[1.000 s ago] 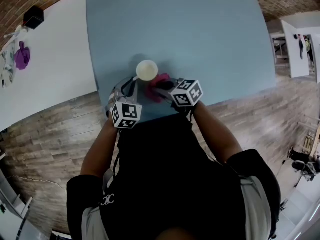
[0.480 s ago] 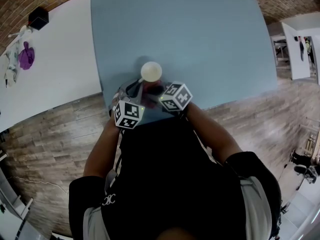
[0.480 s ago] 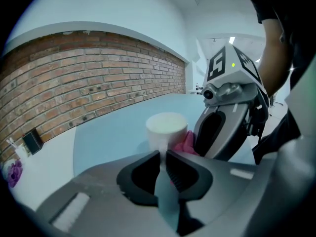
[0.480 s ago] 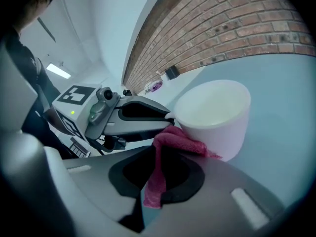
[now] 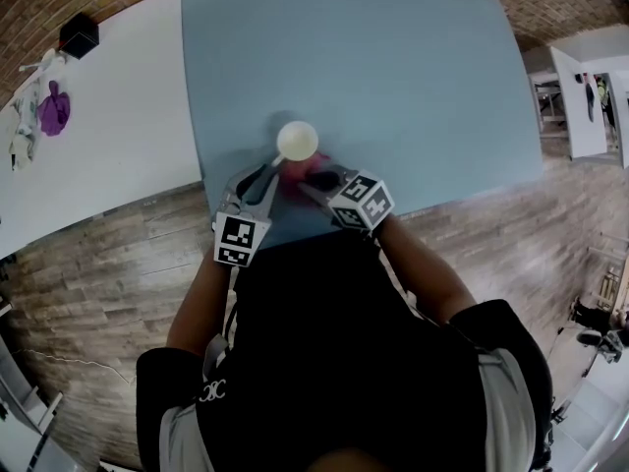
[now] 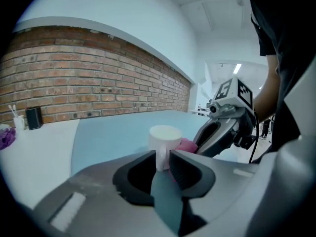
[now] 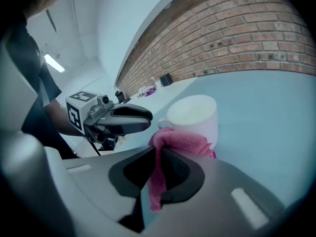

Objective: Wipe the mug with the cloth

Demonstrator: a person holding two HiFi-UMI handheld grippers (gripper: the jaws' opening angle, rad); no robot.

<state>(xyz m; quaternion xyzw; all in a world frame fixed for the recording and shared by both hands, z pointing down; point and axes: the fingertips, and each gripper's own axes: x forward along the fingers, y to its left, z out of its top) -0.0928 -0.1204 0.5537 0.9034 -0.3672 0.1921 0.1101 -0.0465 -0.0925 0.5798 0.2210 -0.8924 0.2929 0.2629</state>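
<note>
A white mug [image 5: 296,141] stands near the front edge of the blue mat [image 5: 393,67]. Its handle [image 6: 161,158] points toward me and sits between the jaws of my left gripper [image 5: 271,172]. Those jaws are opening and no longer clamp the handle. My right gripper [image 5: 314,179] is shut on a pink cloth [image 7: 180,142], which is bunched against the near side of the mug [image 7: 195,115]. In the left gripper view the cloth [image 6: 186,144] shows beside the mug [image 6: 165,135], with the right gripper [image 6: 222,132] behind it.
The blue mat lies on a white table [image 5: 108,116]. A black box [image 5: 77,33] and a purple item [image 5: 54,106] sit at its far left. A brick wall runs behind it. Wooden floor lies below the front edge.
My left gripper has drawn back a little toward me and its jaws have loosened from the mug handle. The right gripper with the cloth has shifted slightly right. The mug has stayed in place.
</note>
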